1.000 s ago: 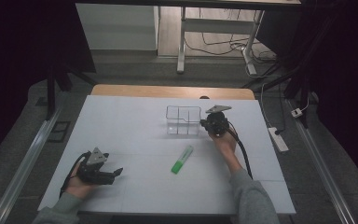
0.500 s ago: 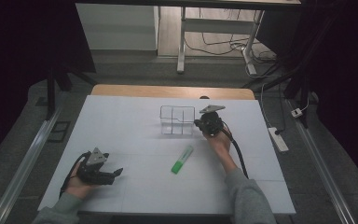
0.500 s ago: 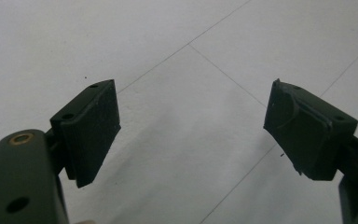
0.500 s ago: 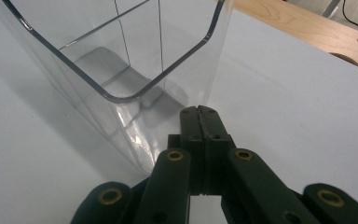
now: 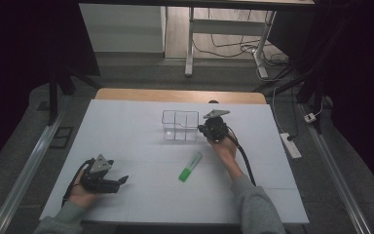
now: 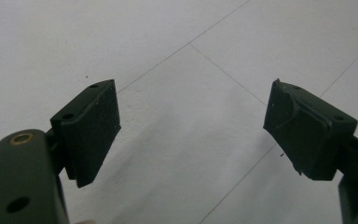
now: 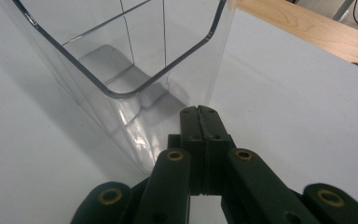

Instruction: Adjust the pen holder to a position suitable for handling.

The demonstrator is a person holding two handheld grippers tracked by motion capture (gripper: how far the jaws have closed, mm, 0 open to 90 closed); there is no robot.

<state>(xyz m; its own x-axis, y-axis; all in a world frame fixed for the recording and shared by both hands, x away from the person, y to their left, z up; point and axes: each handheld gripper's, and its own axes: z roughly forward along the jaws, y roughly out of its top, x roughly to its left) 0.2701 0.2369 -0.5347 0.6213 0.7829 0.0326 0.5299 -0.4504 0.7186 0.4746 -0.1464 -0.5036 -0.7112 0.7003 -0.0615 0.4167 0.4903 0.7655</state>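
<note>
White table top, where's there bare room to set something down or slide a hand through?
The far-left stretch of the table, left of the clear divided box, is bare. So is the middle strip between the left hand-held gripper and the green marker. It is crowded where the shut right hand-held gripper sits against the box.

White table (image 5: 126,126) with 1 clear divided box (image 5: 179,125), 1 green, probably marker-like stick (image 5: 190,166).

Clear plastic divided box (image 5: 179,125) upright on white table's far half; green marker (image 5: 190,166) lying flat nearer, apart.
</note>
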